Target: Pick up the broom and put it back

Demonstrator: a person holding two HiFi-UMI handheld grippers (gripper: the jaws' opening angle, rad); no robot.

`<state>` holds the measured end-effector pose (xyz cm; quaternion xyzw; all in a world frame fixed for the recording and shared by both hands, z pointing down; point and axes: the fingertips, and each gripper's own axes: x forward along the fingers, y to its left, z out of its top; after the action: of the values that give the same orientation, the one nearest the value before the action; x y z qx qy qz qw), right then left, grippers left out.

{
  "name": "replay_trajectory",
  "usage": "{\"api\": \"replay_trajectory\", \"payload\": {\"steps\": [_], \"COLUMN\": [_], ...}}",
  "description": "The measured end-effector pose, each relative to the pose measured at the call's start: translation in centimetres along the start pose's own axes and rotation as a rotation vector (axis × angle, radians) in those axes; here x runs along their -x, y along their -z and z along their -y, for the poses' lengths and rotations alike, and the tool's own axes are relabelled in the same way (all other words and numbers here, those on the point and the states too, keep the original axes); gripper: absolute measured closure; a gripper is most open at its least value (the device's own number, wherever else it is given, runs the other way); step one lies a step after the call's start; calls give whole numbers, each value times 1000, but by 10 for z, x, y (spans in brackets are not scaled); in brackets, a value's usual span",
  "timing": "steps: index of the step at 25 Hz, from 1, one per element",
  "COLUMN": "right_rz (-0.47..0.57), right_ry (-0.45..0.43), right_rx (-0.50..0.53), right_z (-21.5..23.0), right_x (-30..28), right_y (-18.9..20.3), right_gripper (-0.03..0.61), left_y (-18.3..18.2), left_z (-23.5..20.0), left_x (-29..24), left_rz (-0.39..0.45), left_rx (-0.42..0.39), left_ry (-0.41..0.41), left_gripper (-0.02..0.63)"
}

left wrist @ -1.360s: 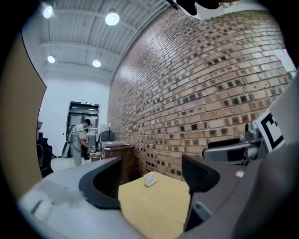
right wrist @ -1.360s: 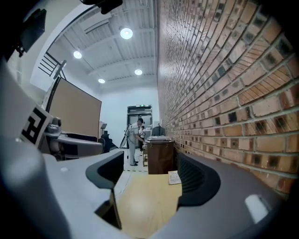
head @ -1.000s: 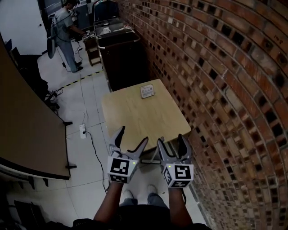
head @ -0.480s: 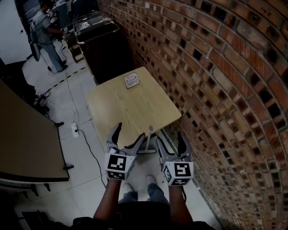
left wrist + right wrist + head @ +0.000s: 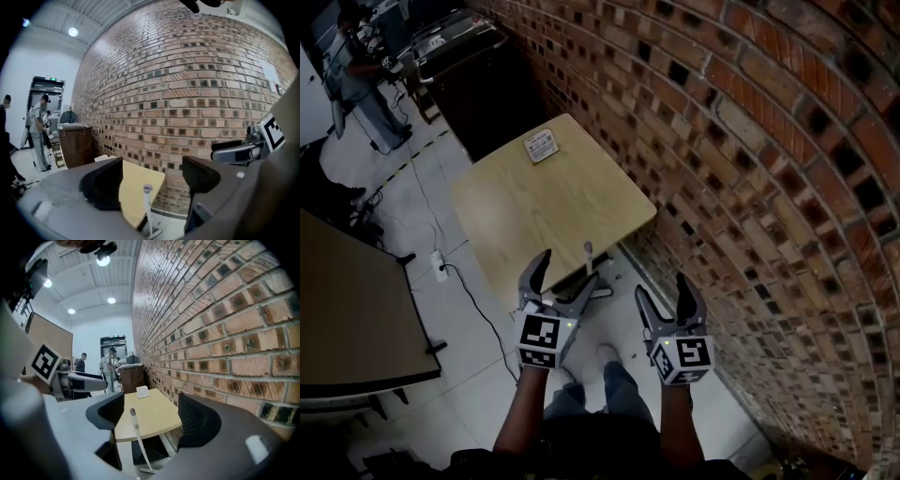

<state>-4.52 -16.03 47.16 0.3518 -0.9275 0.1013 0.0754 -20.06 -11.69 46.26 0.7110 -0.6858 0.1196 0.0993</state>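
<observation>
Currently: approaching the broom (image 5: 587,258), which stands against the bench's (image 5: 534,206) near edge.
Left gripper (image 5: 569,269): fingers (image 5: 536,281) released, empty.
Right gripper (image 5: 661,287): released, empty.
Advice: centre the broom between the left fingers before clenching.

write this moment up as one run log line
phase: pre-grasp | left gripper: open, empty | right gripper: open, empty | broom: propped at table edge, not yet held
</observation>
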Motion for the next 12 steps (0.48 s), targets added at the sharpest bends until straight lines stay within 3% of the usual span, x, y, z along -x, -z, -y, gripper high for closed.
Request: {"api": "replay_trajectory", "payload": {"steps": [7,12], "right_rz": [-44,-133], "right_ry": [8,8], "right_rx": [27,67], "right_z": [34,49], "right_x": [35,64], "right_y": [40,78], "right_gripper": [216,222], "left_y": [17,28], "left_z": [26,36], "left_x": [-22,-38], "left_rz": [-31,-45], "left_rx": [7,-1], "left_ry": [76,108], "left_gripper": [213,213]}}
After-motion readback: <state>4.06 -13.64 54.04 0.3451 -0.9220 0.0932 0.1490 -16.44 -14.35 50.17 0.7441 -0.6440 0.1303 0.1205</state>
